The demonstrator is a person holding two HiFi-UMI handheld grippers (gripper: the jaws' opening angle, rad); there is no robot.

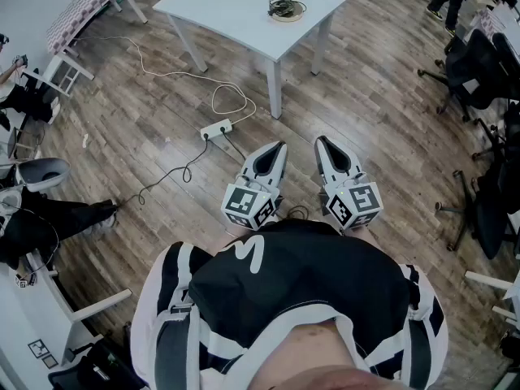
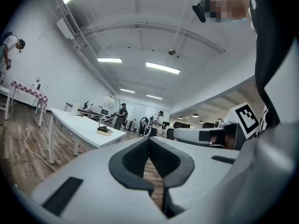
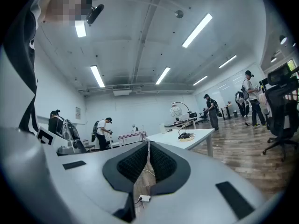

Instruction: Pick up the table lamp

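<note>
While a brown wood-plank floor (image 1: 162,80) stretches ahead and a white rectangular table (image 1: 236,10) stands well beyond them, the person's two grey-and-white handheld grippers are held level and side by side, close in front of a black-and-white top (image 1: 292,275), both pointing toward the table.

The left gripper (image 1: 276,147) has its jaws closed, the dark ribbed pads (image 2: 135,158) meeting at the tips with nothing between them. The right gripper (image 1: 322,141) is likewise drawn together at the tips and empty.

The table lamp (image 1: 286,9) has a thin arched stem, a white globe shade and a round base. It stands on the tabletop near the right-hand edge, well apart from both grippers and untouched. In the left gripper view it sits left of the jaw tips; in the right gripper view, right of them.

A white power strip (image 1: 216,128) lies on the floor between table and grippers. Black-and-white square markers cover each gripper's cube (image 1: 354,204).
</note>
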